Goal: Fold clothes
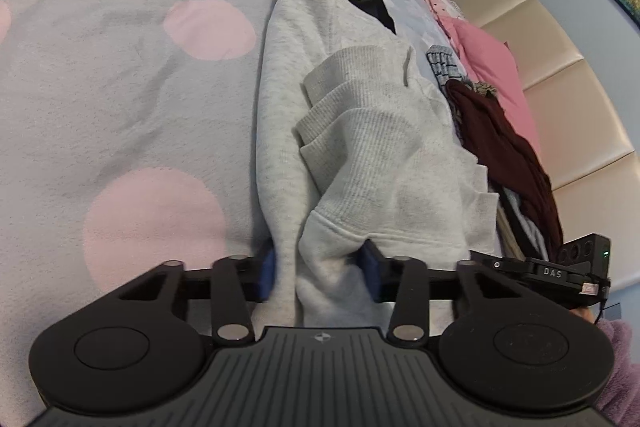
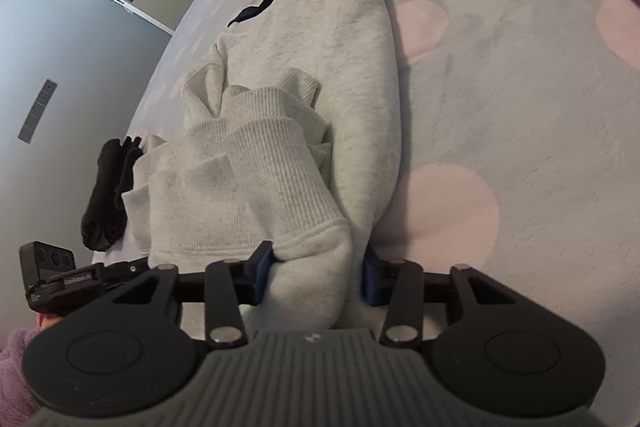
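Grey sweatshirt [image 1: 360, 155] seemingly gripped, both jaws

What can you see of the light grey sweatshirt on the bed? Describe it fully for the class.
The light grey sweatshirt looks like soft heathered fleece, with ribbed cuffs or hem bands bunched on top and a black patch near its far end. It lies partly folded and lengthwise on the grey, pink-dotted bedspread. Its near end sits between the blue pads of both the left gripper and the right gripper, which pinch the fabric.
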`<state>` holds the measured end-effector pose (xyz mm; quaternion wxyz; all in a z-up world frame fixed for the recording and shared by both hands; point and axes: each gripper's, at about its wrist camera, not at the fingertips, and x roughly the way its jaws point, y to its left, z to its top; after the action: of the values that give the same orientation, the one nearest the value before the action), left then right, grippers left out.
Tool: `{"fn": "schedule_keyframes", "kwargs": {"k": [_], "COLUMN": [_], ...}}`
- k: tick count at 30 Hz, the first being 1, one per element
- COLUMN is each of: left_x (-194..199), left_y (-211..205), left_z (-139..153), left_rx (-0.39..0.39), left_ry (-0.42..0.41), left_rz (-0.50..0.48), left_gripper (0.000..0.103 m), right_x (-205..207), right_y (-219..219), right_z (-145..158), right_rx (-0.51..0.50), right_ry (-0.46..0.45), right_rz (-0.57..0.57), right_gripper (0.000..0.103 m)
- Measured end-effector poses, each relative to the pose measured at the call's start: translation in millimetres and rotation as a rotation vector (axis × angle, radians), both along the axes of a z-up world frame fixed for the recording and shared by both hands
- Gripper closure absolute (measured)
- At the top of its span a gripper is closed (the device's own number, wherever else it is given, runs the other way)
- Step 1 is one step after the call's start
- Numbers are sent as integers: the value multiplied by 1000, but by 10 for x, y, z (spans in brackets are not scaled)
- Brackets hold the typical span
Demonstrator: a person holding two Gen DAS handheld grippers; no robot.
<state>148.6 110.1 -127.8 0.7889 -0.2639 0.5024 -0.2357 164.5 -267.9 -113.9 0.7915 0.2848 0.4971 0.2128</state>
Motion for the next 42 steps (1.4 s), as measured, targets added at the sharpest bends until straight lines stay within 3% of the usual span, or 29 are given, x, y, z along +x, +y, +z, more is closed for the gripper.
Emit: {"fn": "schedule_keyframes", "kwargs": {"k": [2, 7, 12, 17, 21, 25, 29, 34, 36, 38, 41, 42], "left_x": [-21, -149, -473, -807, -835, -823, -878, -958, -970, -955, -901, -871], "left_y": [43, 189, 337, 349, 329, 364, 306, 309, 252, 133, -137, -209], "left_z": [88, 390, 567, 416, 180, 159, 322, 754, 934, 1063, 1166, 1158], "left_rx": [-12, -26, -26, 18, 59, 46, 116, 175, 188, 191, 234, 249], "left_ry": [-14, -38, 15, 93, 125, 127, 73, -100, -190, -265, -349, -354], "left_rz": [0, 3, -1, -27, -32, -25, -46, -19, -26, -58, -104, -114], "left_gripper": [82, 84, 84, 84, 83, 76, 60, 59, 63, 79, 84, 85], "right_x": [-3, -90, -350, -621, -672, -608, -600, -685, -716, -720, -665, -639], "right_y": [-40, -30, 75, 186, 263, 265, 301, 253, 219, 283, 534, 626], "right_z": [65, 355, 504, 384, 163, 112, 286, 715, 907, 1055, 1171, 1175], "right_rx": [34, 111, 148, 77, -10, -40, -138, -275, -302, -326, -369, -386], "right_ry": [-3, -34, 8, 96, 151, 170, 121, -55, -140, -216, -308, -326], "right_rz": [-3, 20, 65, 111, 126, 119, 159, 156, 142, 150, 210, 228], "right_gripper": [64, 66, 66, 66, 66, 57, 46, 43, 47, 61, 79, 80]}}
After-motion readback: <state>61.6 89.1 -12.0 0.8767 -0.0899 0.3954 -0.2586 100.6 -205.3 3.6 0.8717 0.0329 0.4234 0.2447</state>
